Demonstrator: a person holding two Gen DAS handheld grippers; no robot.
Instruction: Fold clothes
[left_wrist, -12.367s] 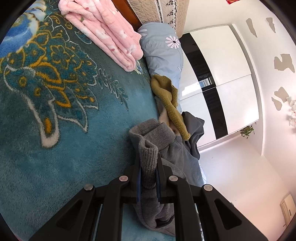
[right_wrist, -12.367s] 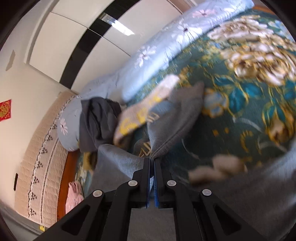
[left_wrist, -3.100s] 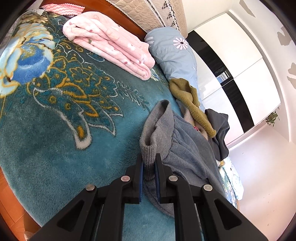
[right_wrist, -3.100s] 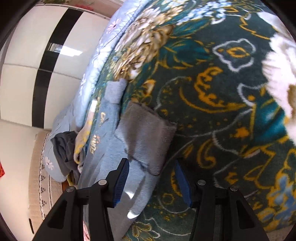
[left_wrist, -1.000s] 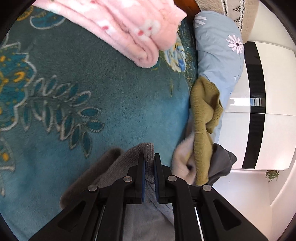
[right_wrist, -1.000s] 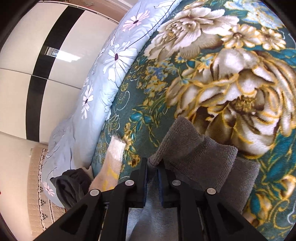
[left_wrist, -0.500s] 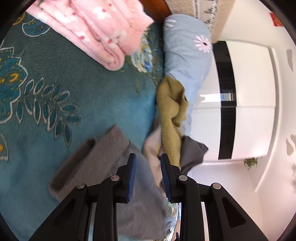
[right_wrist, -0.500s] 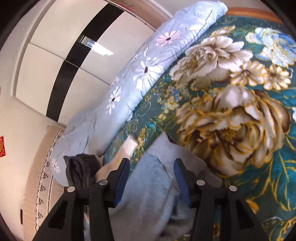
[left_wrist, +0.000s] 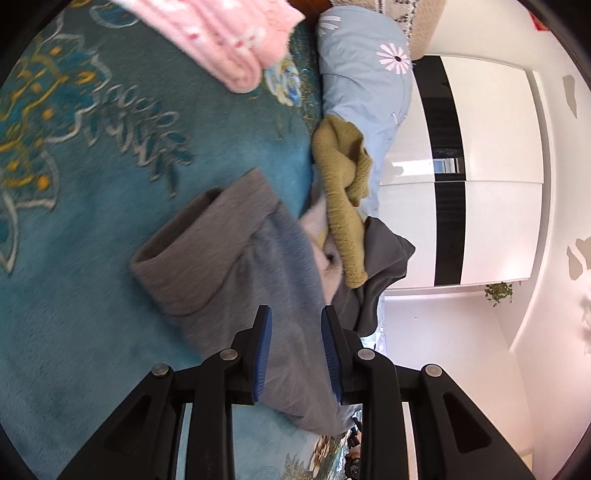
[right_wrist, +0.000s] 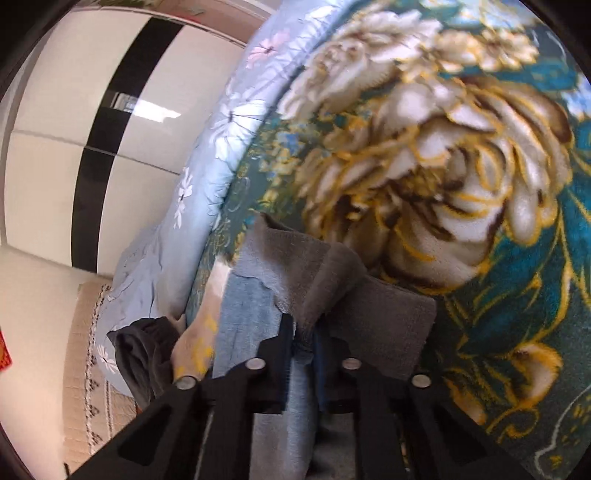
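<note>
One teal floral blanket (left_wrist: 85, 229) covered the bed under both grippers, one big cream-gold flower (right_wrist: 436, 155) printed on it ahead-right of the right gripper. One white wardrobe with a black stripe (left_wrist: 480, 177) stood far ahead-right of the left gripper. One light-blue daisy-print quilt (right_wrist: 207, 177) ran ahead-left of the right gripper; one matching pillow (left_wrist: 365, 74) lay far ahead of the left gripper. One folded pink blanket (left_wrist: 229, 40) sat ahead-left, well apart.

One grey sweater (left_wrist: 236, 266) lay directly ahead of and under the left gripper (left_wrist: 296, 350), ribbed hem folded over at its left. Left gripper was released, jaws spread, nothing between them. Right gripper (right_wrist: 303, 345) was clenched on a bunched fold of the grey sweater's ribbed edge (right_wrist: 332, 288), the cloth rising between the jaws.

Clutter just ahead-right of the left gripper, touching the sweater: one olive knit (left_wrist: 343, 192), one dark grey garment (left_wrist: 380, 258), one pale pink piece (left_wrist: 317, 236) between them. Yellow print showed on that pale piece in the right wrist view, blurred, unreadable.
</note>
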